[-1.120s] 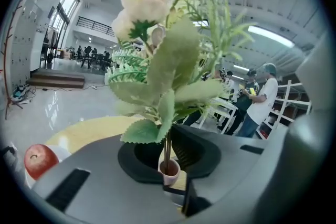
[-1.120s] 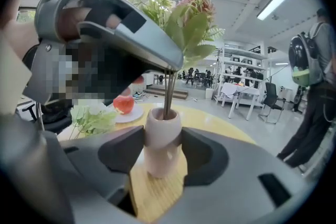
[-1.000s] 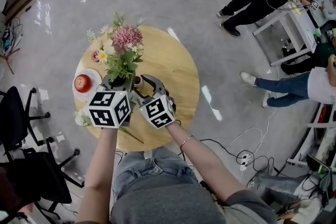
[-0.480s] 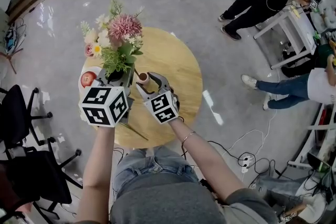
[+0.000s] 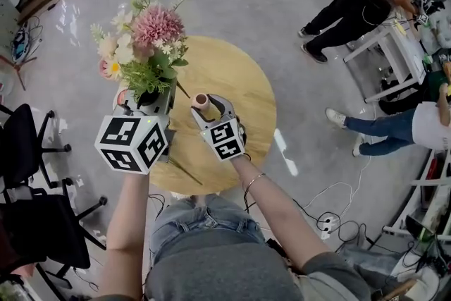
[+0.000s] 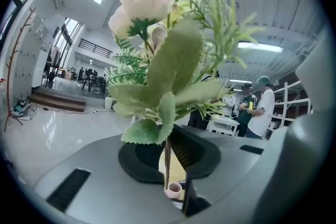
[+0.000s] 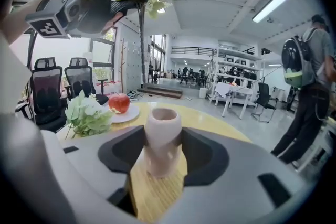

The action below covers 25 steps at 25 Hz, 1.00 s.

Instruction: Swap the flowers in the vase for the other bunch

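Left hand-held gripper (image 5: 150, 106) is clamping the old bouquet (image 5: 141, 46) by its stems, holding it above the empty vase (image 7: 161, 139), which the right hand-held gripper (image 5: 202, 108) is gripping on the worktop (image 5: 239, 81); 1 replacement bunch (image 7: 86, 113) is lying nearby, not yet inserted.

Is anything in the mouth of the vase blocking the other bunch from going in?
Nothing visible does. The vase is empty at the mouth; the first bunch is held clear above it in the left tool.

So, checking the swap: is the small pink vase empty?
Empty: the small pink vase shows a bare mouth; the left hand-held gripper holds the pink-and-white bunch aloft.
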Available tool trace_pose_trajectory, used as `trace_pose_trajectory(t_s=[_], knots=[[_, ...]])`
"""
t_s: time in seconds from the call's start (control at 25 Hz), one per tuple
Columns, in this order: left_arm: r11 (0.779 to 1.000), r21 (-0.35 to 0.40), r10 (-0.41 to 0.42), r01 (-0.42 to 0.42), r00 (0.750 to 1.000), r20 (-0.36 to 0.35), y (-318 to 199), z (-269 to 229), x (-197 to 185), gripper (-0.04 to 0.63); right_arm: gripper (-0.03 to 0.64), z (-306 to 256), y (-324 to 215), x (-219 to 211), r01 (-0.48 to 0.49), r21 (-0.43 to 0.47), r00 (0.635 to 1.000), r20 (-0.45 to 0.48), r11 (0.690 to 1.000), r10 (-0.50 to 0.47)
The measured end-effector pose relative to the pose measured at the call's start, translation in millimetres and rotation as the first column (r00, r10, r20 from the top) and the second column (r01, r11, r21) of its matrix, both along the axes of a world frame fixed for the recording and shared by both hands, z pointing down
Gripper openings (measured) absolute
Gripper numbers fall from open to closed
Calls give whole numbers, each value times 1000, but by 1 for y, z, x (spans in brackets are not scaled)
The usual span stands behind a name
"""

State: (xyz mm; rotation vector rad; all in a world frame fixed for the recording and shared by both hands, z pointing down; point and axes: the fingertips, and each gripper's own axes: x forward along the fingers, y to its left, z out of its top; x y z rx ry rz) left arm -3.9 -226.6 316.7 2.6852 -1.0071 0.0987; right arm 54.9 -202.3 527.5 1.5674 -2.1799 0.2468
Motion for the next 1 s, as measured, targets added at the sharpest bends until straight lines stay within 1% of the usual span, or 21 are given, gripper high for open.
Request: trace_pose_trajectory(t_s=[0.08,0.16,0.32,0.4,0.56,0.72,0.84,1.0], knots=[[1000,-3,1,-1,1000,23,0,0,-1,49,232,1,-1,2,-1,0,1000,15,1000,1],[1000,-27,3,-2,999,51,-2,5,-3,49,232,1,-3,4,-1,-2,1000,21,1000,1],[995,-100,12,-2,995,102,-5,28,-9,49,232,-3,-6,4,-1,-4,1000,25,1000,1],[990,-141,15,6,989,145,-4,50,-11,49,233,-3,-6,3,-3,-2,1000,28,1000,3],[972,-235,30,29,970,242,-6,103,-8,49,232,-1,-6,3,-5,0,1000,29,1000,5],[949,-312,53,45,953,297,-6,138,-4,48,232,-1,-6,3,-7,-1,999,33,1000,7],[936,-347,58,59,946,318,-11,156,1,48,232,-1,-6,2,-8,1,999,35,1000,8],[913,-398,52,82,947,316,-21,178,6,48,232,0,-6,1,-4,-2,999,36,1000,4]])
